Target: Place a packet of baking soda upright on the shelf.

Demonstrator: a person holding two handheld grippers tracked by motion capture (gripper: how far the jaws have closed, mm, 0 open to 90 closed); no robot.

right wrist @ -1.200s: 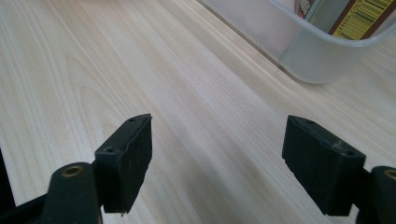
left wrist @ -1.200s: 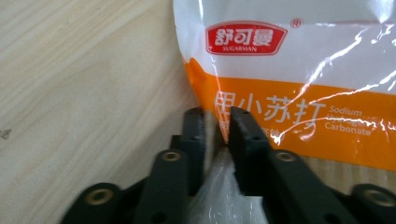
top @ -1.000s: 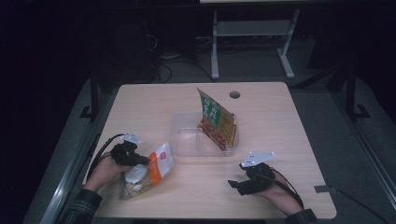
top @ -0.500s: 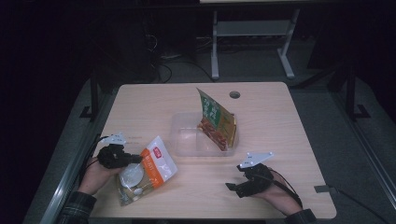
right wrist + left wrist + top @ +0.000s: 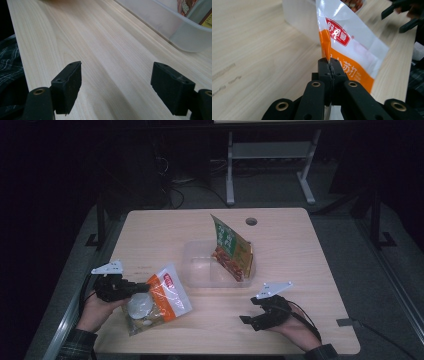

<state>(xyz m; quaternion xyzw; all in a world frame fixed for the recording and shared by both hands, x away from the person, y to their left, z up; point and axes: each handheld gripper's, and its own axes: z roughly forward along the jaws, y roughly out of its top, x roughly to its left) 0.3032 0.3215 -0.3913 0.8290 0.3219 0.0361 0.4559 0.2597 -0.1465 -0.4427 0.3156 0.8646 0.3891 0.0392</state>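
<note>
Left gripper (image 5: 131, 289) pinching edge of orange-white snack bag (image 5: 157, 299), jaws fully clamped on seam, bag hanging tilted over table (image 5: 165, 230) near front-left, just beside clear plastic container (image 5: 200, 270). Right gripper (image 5: 260, 314) resting open, holding nothing. Green-red packet (image 5: 230, 247) standing in container. Advice: keeping 1 firm pinch, carrying bag clear of rim, lowering beside packet, releasing once settled inside.

Our left gripper (image 5: 142, 289) is at the table's left edge, its jaws squeezed tight together. Our right gripper (image 5: 248, 315) rests low near the front, its jaws wide apart and nothing between them.
</note>
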